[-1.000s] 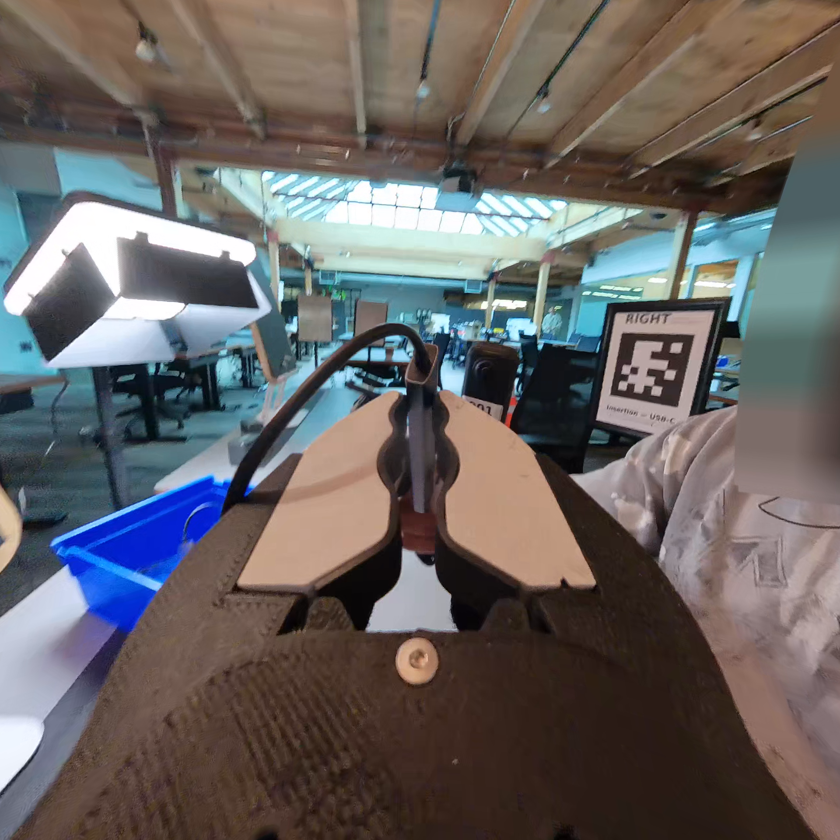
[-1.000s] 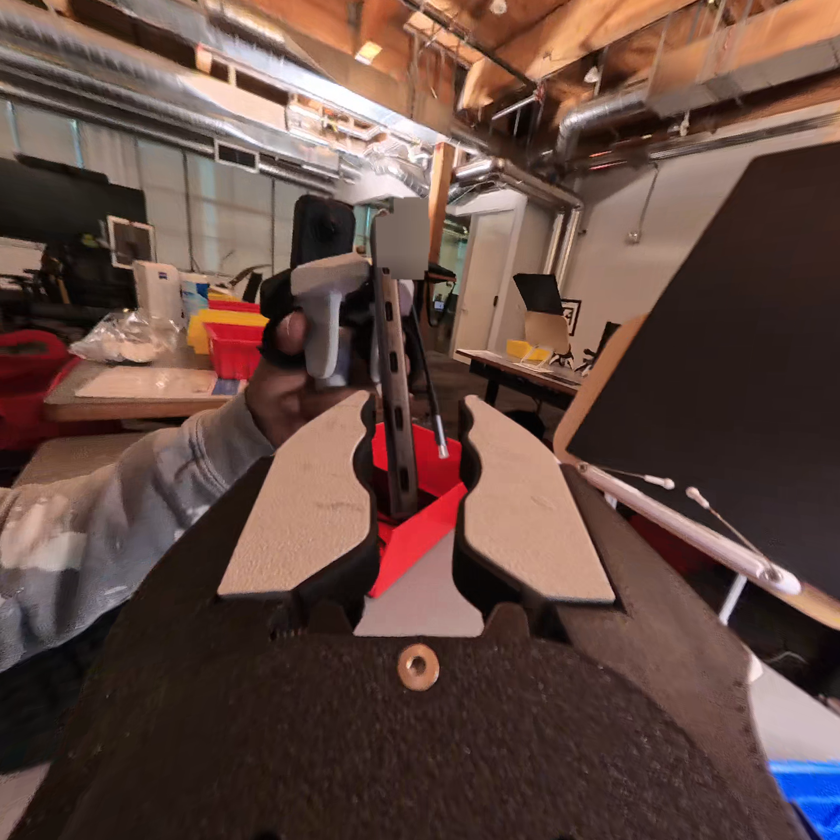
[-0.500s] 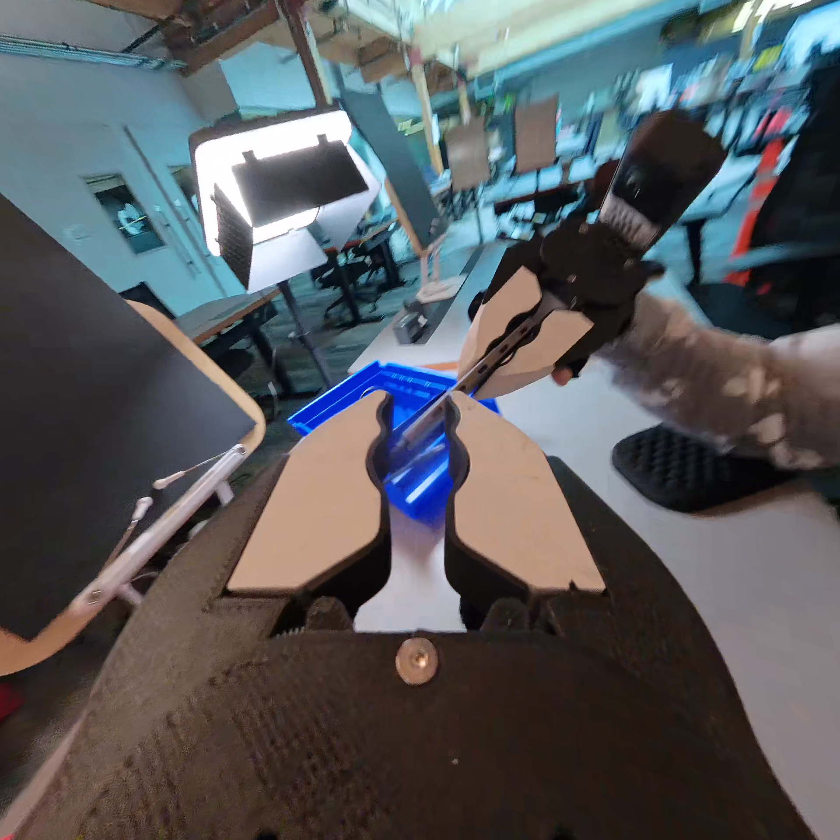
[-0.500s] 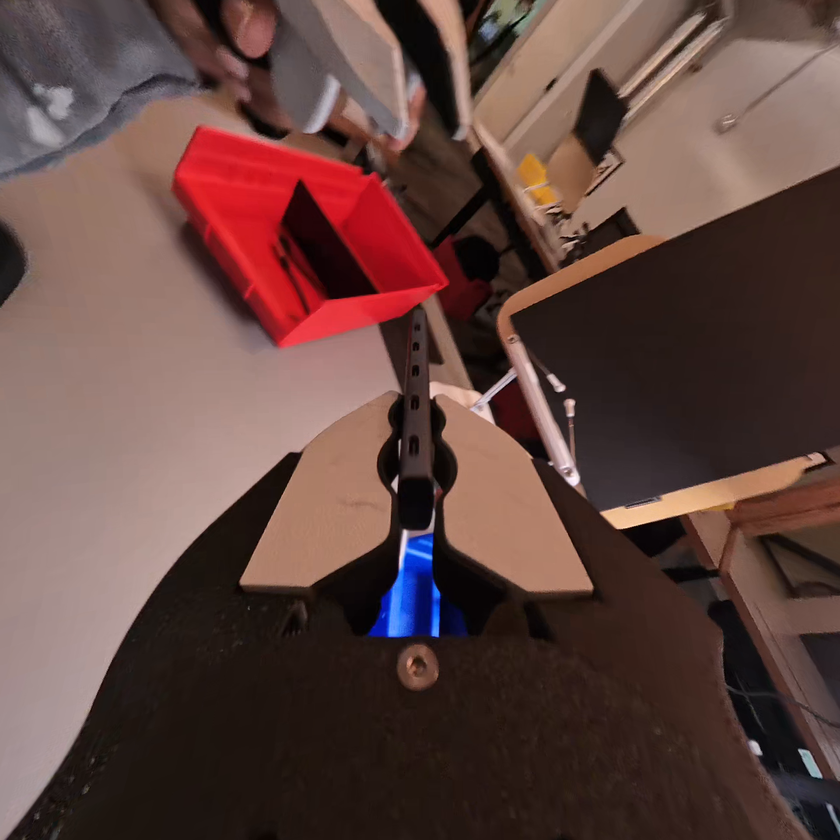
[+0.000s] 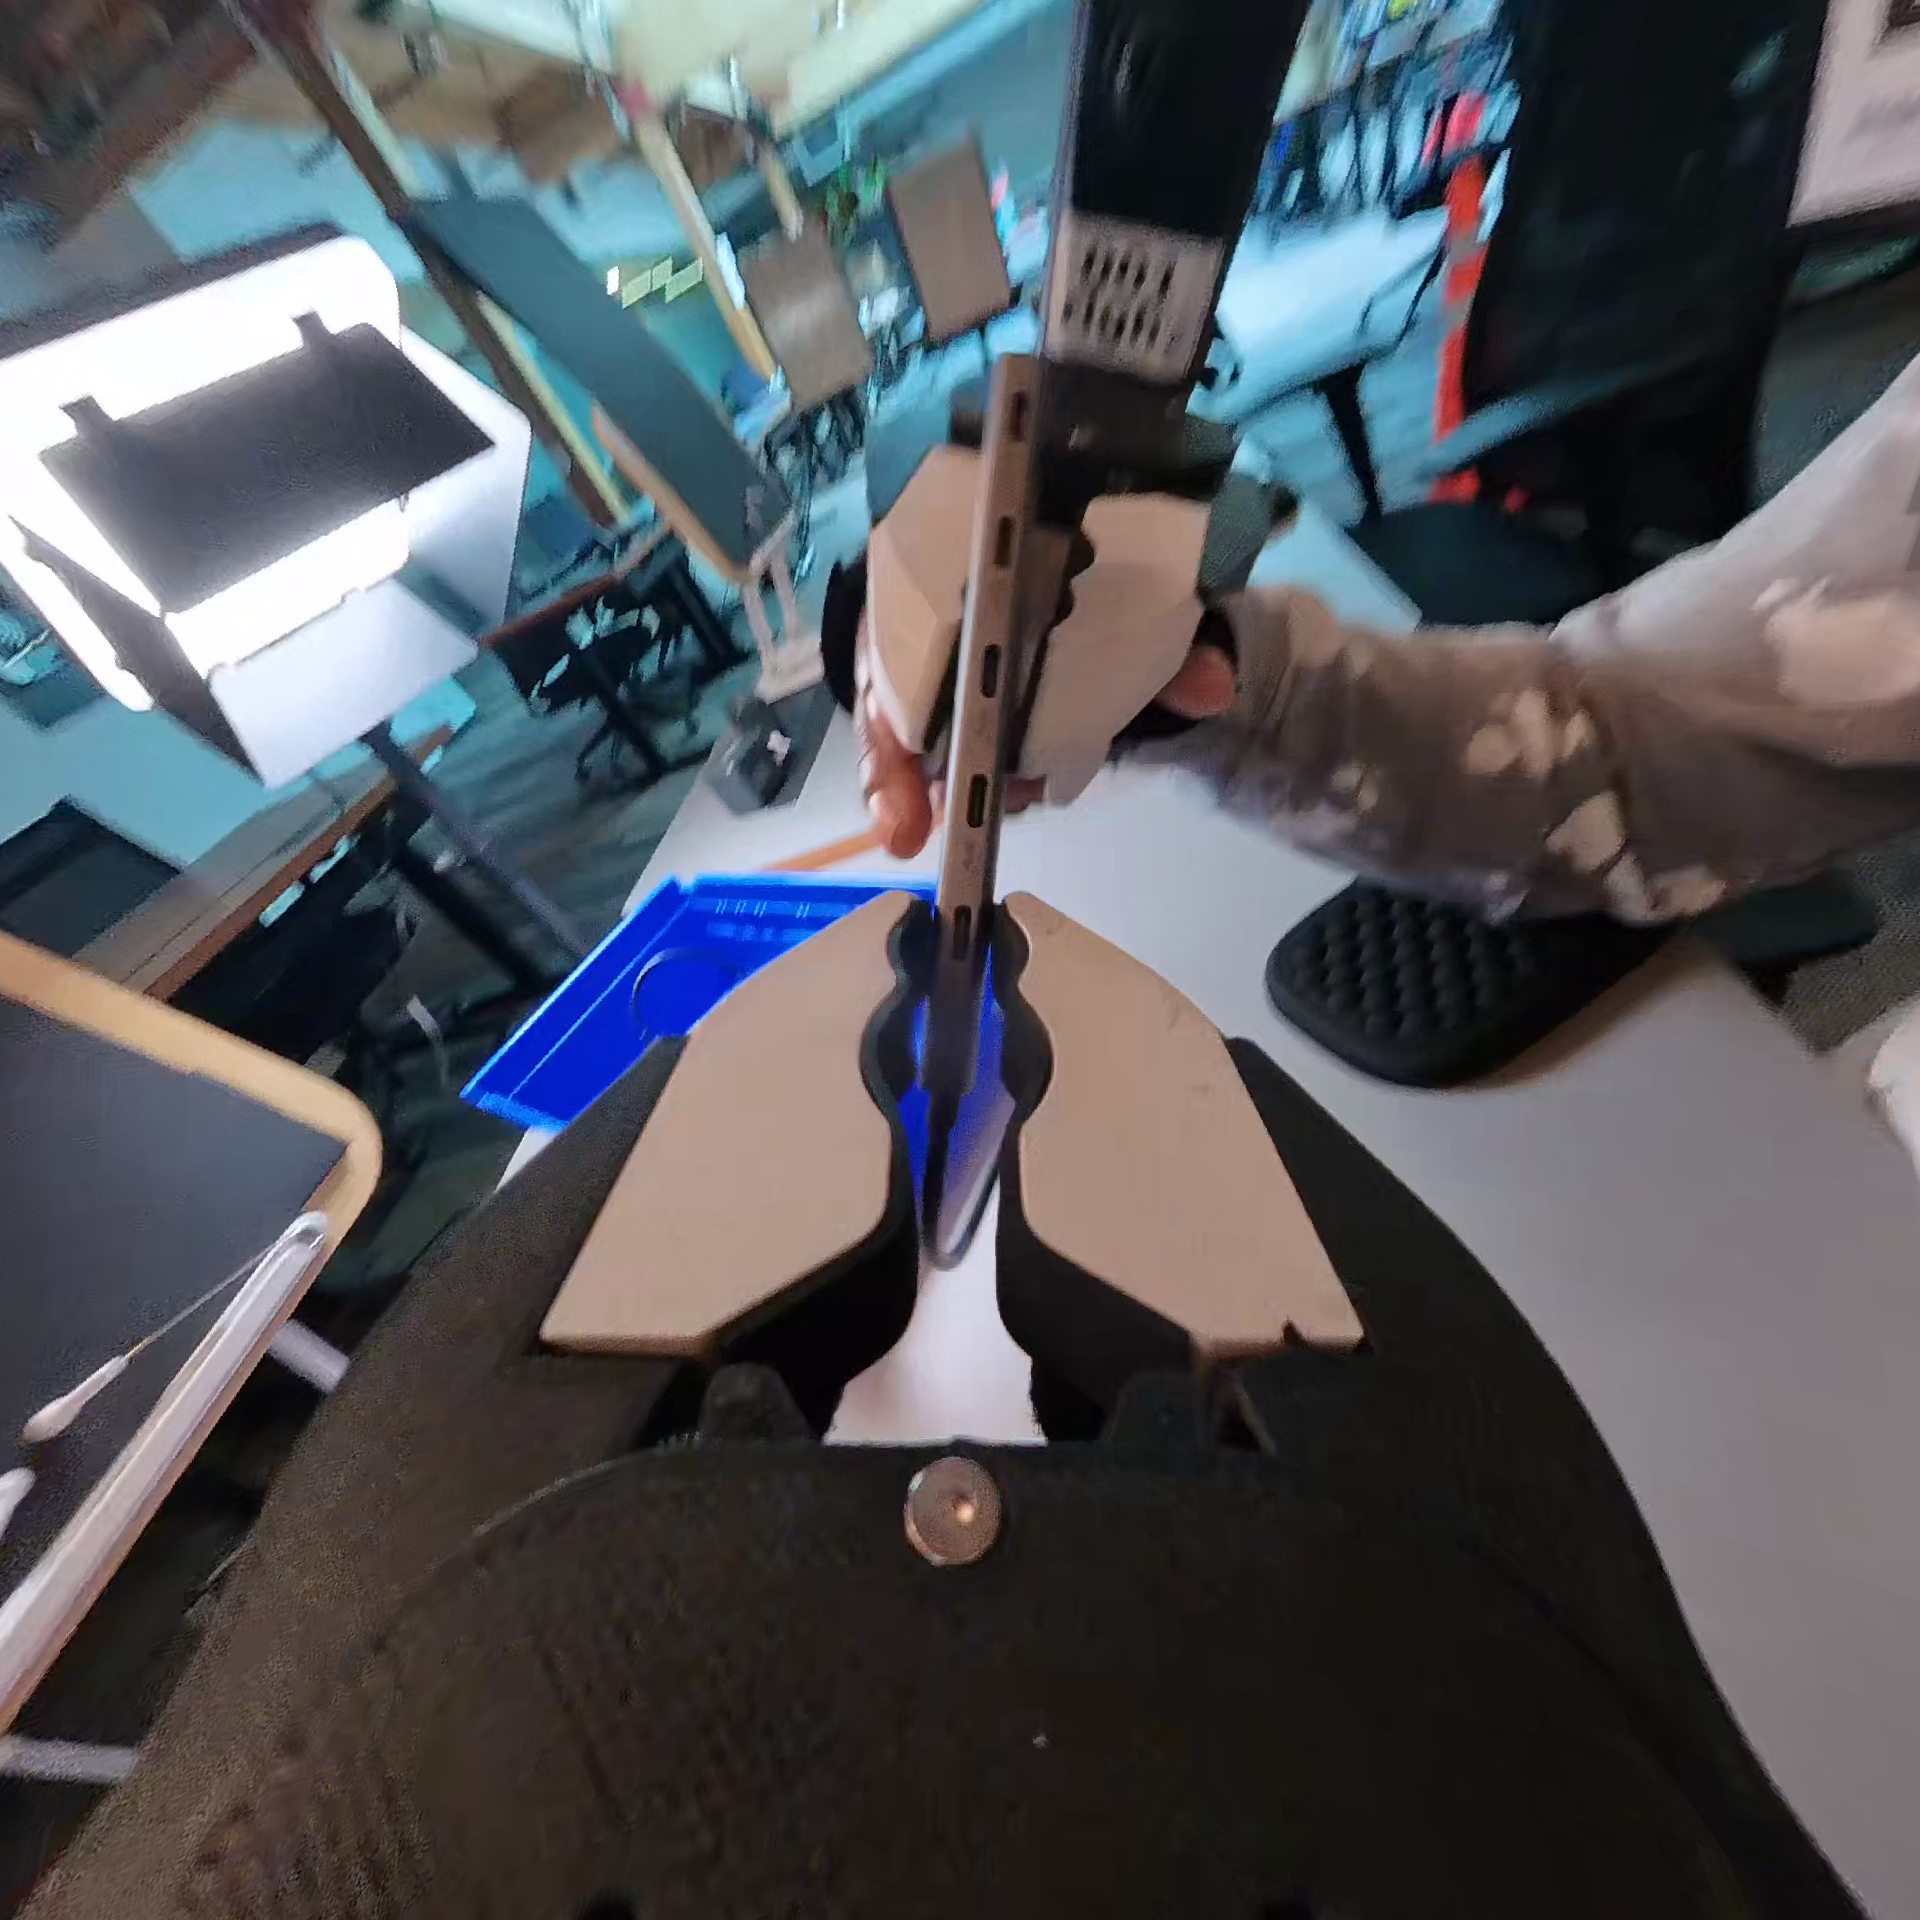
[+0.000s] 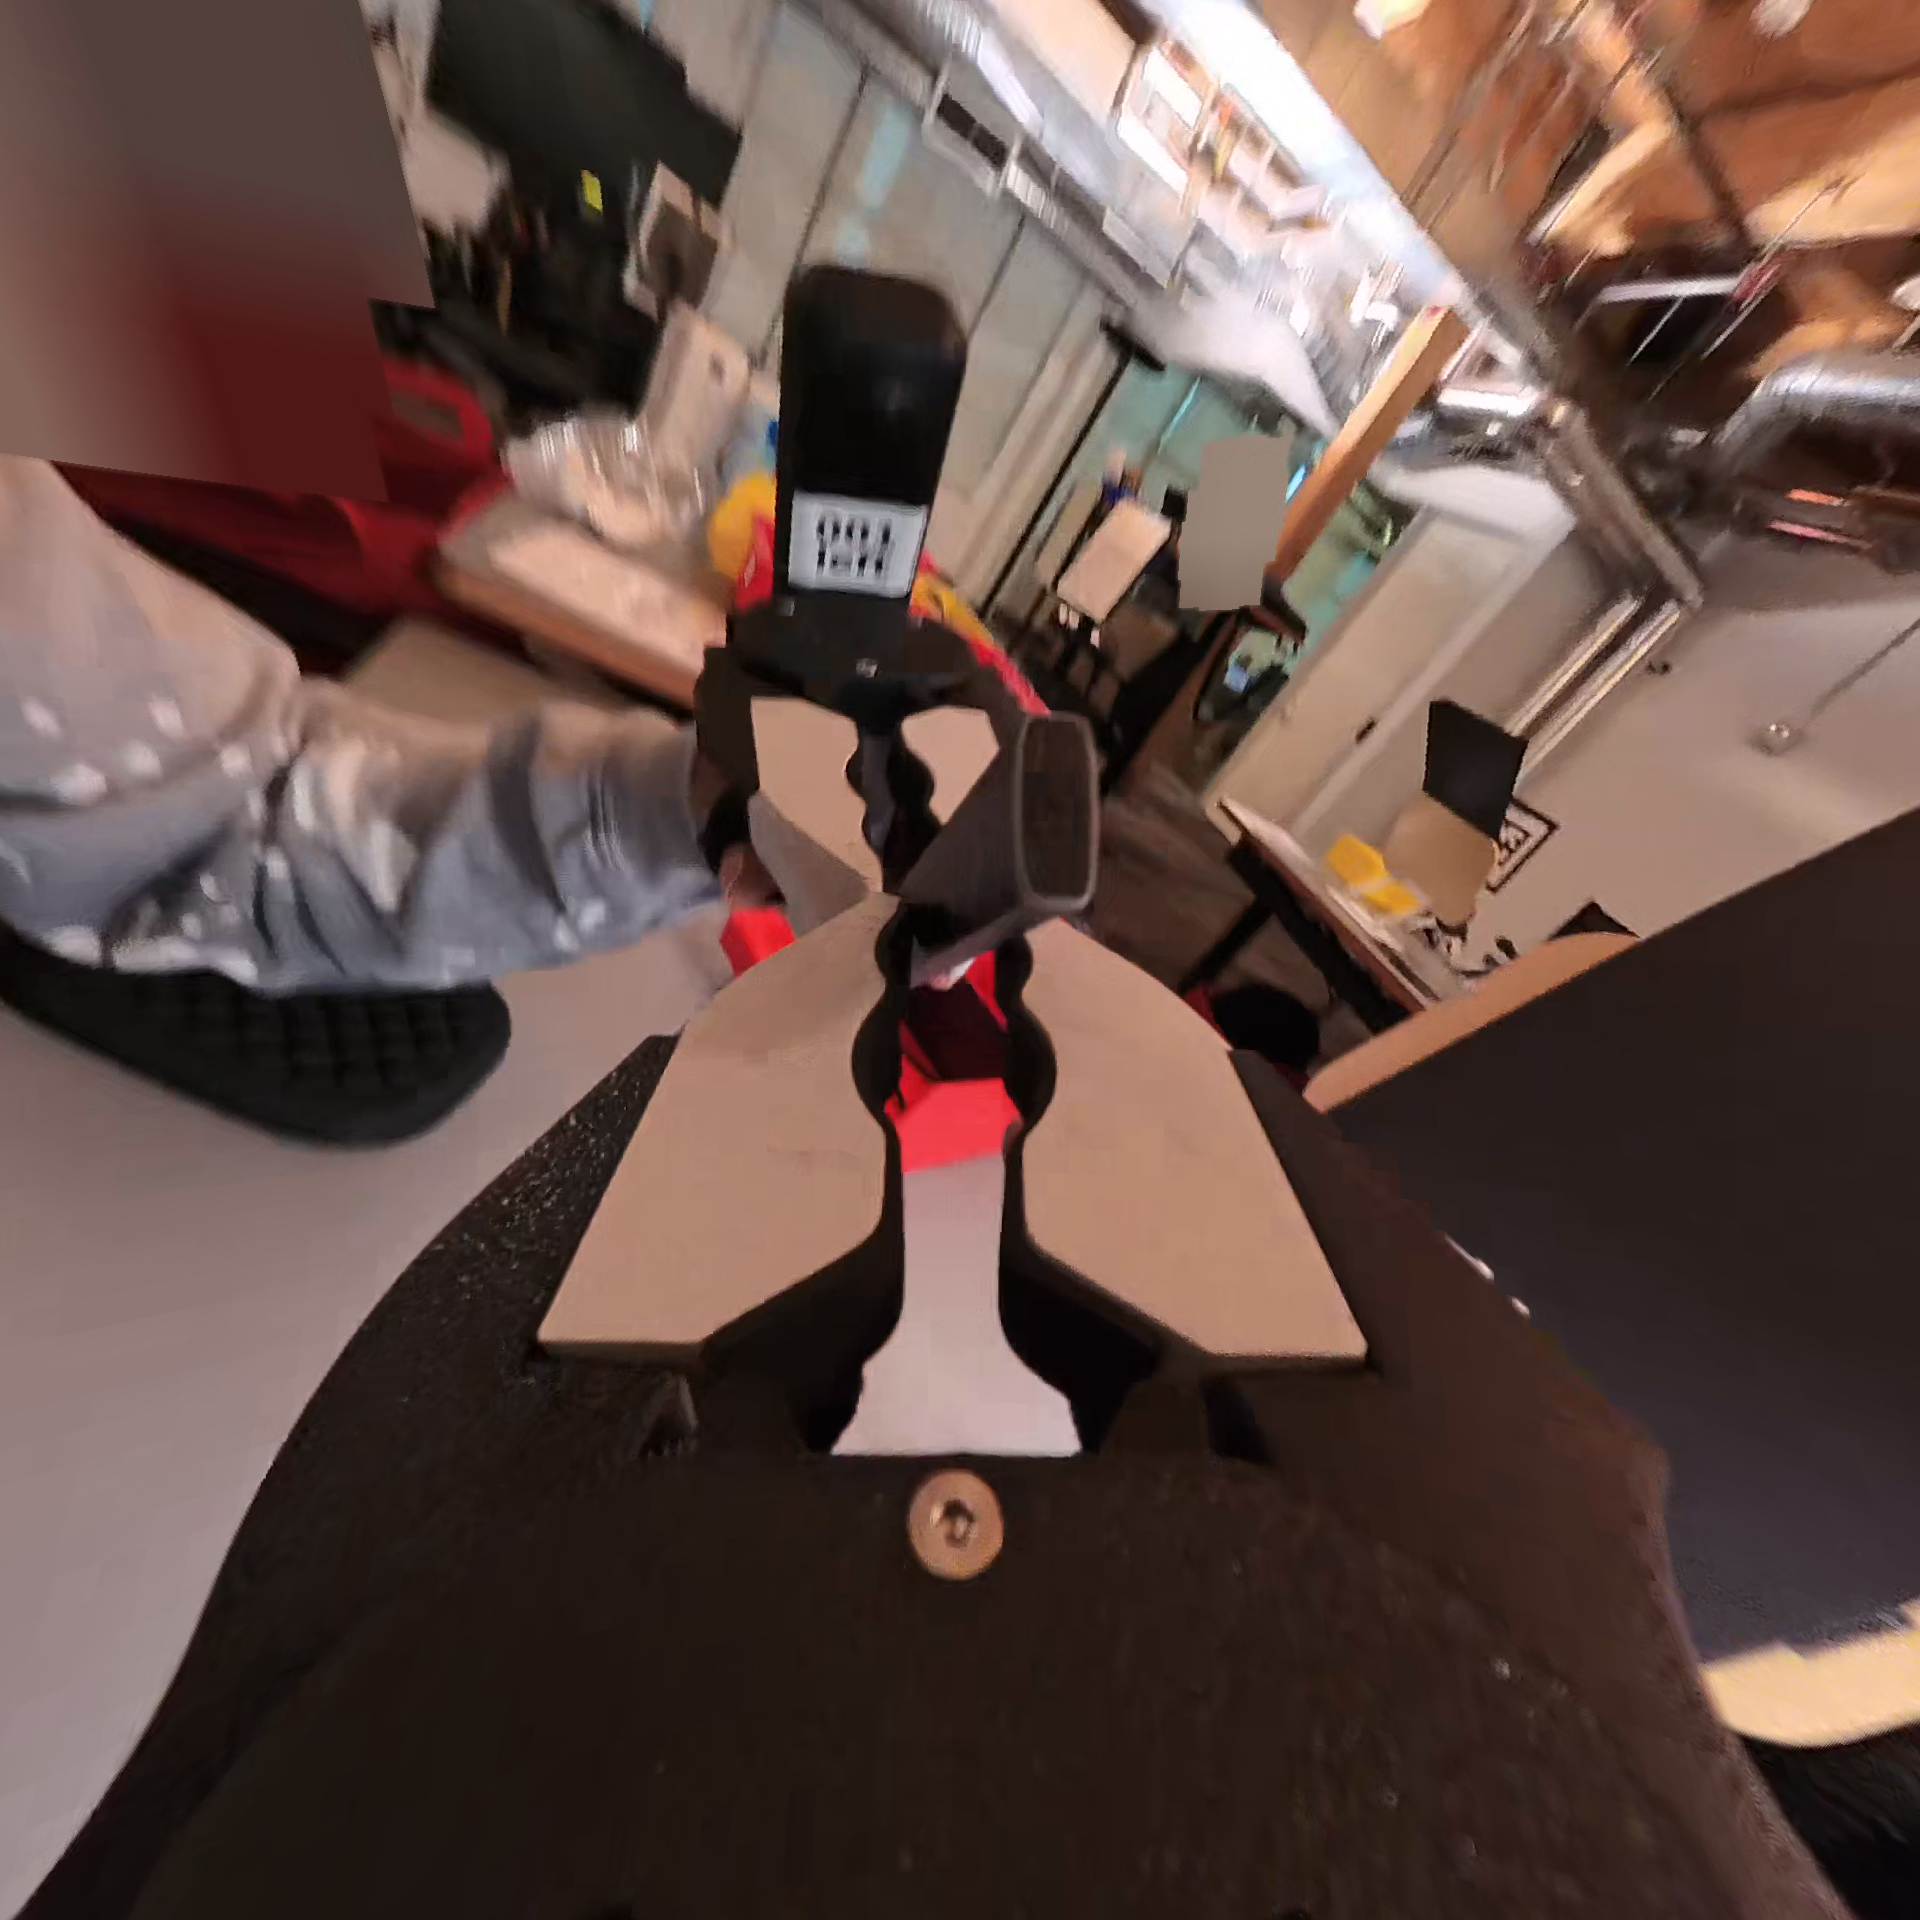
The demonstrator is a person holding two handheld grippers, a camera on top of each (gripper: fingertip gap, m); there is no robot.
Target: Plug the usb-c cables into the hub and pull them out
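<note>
The hub (image 5: 982, 727) is a thin grey bar with a row of ports along its edge. It runs from the far gripper down into my left gripper (image 5: 956, 909), whose jaws are closed on its near end. My right gripper (image 5: 992, 774) sits around the hub's upper part. In the right wrist view the hub (image 6: 1055, 821) shows end-on, tilted up and right of my right gripper (image 6: 956, 935), whose jaws stand slightly apart with the hub's lower part between the tips. The left gripper (image 6: 883, 831) faces it. No cable is in view.
A blue bin (image 5: 644, 997) lies on the white table (image 5: 1558, 1351) behind the left fingers. A red bin (image 6: 956, 1122) sits beyond the right fingers. A black dimpled pad (image 5: 1455, 987) lies under the person's sleeve (image 5: 1558, 748). A black board on a stand (image 5: 125, 1195) borders the table. My left and right fingertips are right by each other.
A second ago my left gripper held a cable plug; it then let go and has now closed on the hub's end. My right gripper closed on the hub, then its jaws widened.
</note>
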